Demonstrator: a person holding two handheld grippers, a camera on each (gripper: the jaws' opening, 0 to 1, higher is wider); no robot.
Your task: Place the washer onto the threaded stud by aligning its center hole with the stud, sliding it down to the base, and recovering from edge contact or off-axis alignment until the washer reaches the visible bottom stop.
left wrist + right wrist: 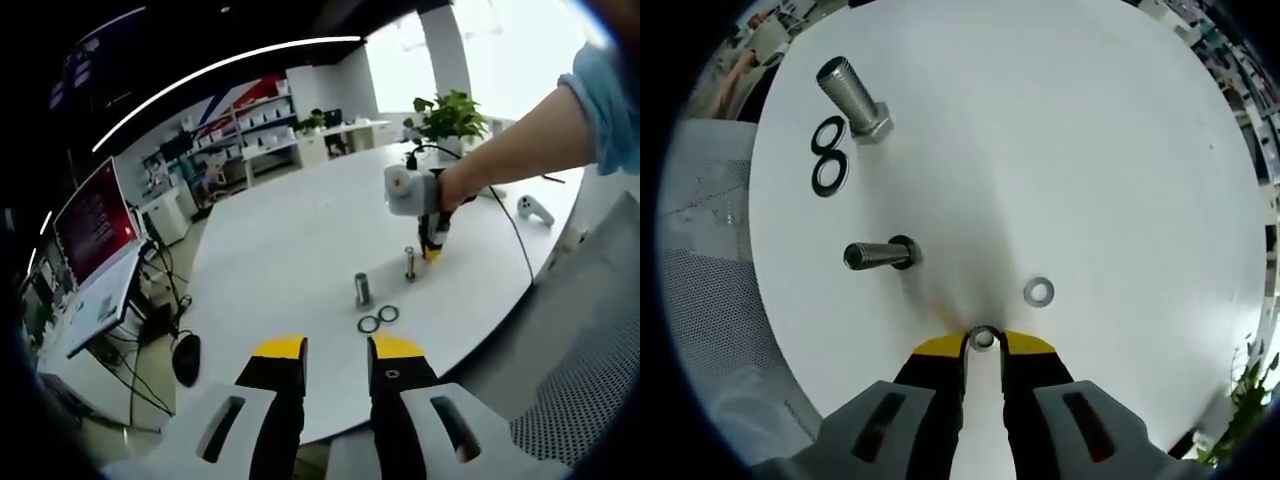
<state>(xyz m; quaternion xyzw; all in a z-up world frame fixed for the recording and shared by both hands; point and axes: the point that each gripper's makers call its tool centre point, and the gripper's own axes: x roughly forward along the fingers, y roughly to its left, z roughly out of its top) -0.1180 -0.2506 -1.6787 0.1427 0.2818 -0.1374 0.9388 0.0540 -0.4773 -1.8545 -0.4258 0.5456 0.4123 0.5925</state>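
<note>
Between my right gripper's (983, 345) yellow tips sits a washer (983, 339), pinched just above the white table (1090, 150), near the threaded stud (878, 255), while my left gripper (335, 352) hangs unclenched, holding nothing, well short of it.

Two studs stand upright on the desk (1120, 150), well apart from each other. The thick stud (852, 92) has two rings (829, 155) lying flat just beside it, touching each other. The thin stud (878, 254) stands between the thick stud and the right gripper (983, 343). A small washer (983, 338) sits between that gripper's fingers (940, 350). Another washer (1039, 292) lies flat on the desk, near the fingers. In the left gripper view, a plant (448, 115) stands at the desk's far edge.
</note>
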